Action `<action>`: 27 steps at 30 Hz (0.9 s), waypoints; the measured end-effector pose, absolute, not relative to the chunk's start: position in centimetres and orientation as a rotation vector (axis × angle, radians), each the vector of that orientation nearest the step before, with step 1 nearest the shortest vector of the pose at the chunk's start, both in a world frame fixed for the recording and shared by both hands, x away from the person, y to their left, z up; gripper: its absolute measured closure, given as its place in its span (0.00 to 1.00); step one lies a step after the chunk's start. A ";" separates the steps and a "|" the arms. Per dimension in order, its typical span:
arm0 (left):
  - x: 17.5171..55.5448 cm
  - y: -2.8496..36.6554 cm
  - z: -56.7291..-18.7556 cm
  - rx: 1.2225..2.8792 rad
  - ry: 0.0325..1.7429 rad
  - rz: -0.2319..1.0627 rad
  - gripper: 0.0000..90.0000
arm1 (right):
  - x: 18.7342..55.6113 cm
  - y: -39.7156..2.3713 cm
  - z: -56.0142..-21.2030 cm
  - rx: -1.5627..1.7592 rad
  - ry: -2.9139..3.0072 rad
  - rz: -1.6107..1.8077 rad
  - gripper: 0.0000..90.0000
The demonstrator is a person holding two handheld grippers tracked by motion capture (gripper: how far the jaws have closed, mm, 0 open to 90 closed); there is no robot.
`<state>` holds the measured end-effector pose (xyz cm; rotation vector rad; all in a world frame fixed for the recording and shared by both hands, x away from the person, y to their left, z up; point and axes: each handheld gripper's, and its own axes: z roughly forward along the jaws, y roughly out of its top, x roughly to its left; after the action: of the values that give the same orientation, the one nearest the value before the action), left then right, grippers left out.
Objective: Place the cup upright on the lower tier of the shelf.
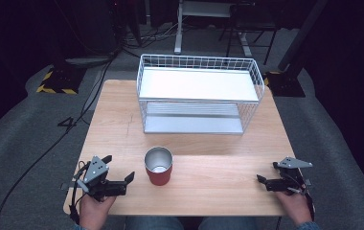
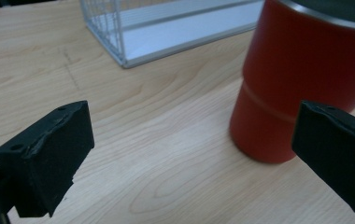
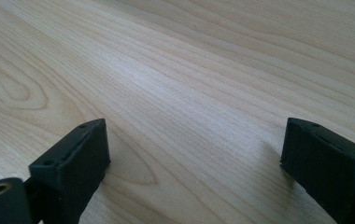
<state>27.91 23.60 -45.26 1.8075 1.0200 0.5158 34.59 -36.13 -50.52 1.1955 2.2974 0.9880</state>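
Note:
A red cup [image 1: 158, 166] with a shiny metal inside stands upright near the front middle of the wooden table [image 1: 209, 158]. My left gripper [image 1: 119, 167] lies low at the front left, open, its jaws pointing toward the cup from a short way off. In the left gripper view the cup [image 2: 297, 84] stands just ahead of the right jaw of the gripper [image 2: 194, 135], and nothing is between the jaws. My right gripper [image 1: 267, 171] rests at the front right, open, well apart from the cup. The right gripper view has this gripper [image 3: 194, 140] over bare wood.
A white wire basket [image 1: 199, 91] with a flat white shelf on top and an open front stands at the back middle of the table; its corner [image 2: 119, 42] is ahead of the left gripper. Beyond the table lie grey floor, cables and stand feet.

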 end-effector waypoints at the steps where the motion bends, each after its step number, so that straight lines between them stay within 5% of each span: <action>1: 27.7 23.5 -45.2 1.804 1.010 0.508 0.00 | 34.6 -36.1 -50.5 1.196 2.297 0.988 0.09; 27: 26.4 18.7 -45.6 1.755 0.850 0.455 0.00 | 34.6 -36.1 -50.5 1.193 2.296 0.989 0.09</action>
<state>26.44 18.70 -45.61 1.7554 0.8495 0.4552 34.56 -36.12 -50.51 1.1925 2.2963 0.9886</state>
